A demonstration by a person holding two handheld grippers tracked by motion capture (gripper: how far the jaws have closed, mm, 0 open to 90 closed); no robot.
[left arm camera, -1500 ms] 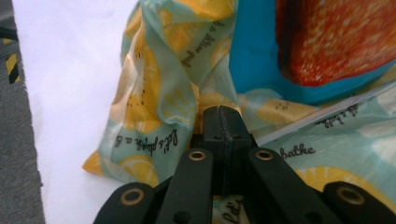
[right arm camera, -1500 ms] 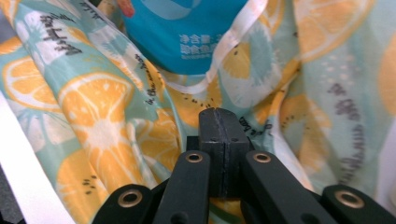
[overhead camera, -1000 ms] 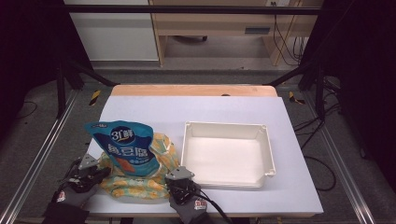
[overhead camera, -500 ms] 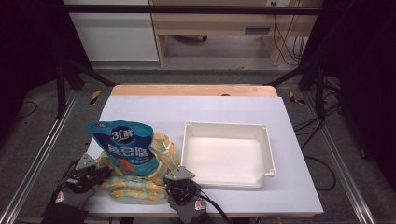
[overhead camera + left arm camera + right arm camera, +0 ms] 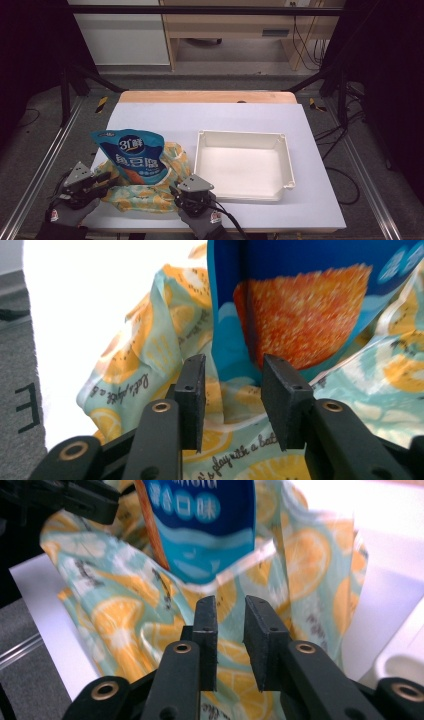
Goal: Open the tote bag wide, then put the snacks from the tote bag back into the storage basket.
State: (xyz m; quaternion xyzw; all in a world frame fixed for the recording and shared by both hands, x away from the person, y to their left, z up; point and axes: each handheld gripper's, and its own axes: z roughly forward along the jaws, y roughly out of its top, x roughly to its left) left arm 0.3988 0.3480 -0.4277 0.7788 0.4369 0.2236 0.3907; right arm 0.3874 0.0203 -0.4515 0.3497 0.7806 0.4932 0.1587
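My left gripper point(image 5: 232, 390) sits at the near left corner of the table point(image 5: 260, 112). Its jaws stand apart, have just been opening, and nothing is pinched between them; the lemon-print cloth bag point(image 5: 150, 365) lies just past their tips. My right gripper point(image 5: 231, 630) sits at the near edge, right of the bag. Its jaws have a narrow gap, have also just been opening, and no fabric is caught in them. In the right gripper view, my other gripper's black jaw shows at the top left.

One blue snack pouch point(image 5: 134, 157) stands upright inside the bag, its top rising above the crumpled cloth. Just beside the bag, to its right, lies one white tray point(image 5: 243, 191). Beyond the table stand a white cabinet point(image 5: 120, 35) and one wooden desk point(image 5: 240, 22).
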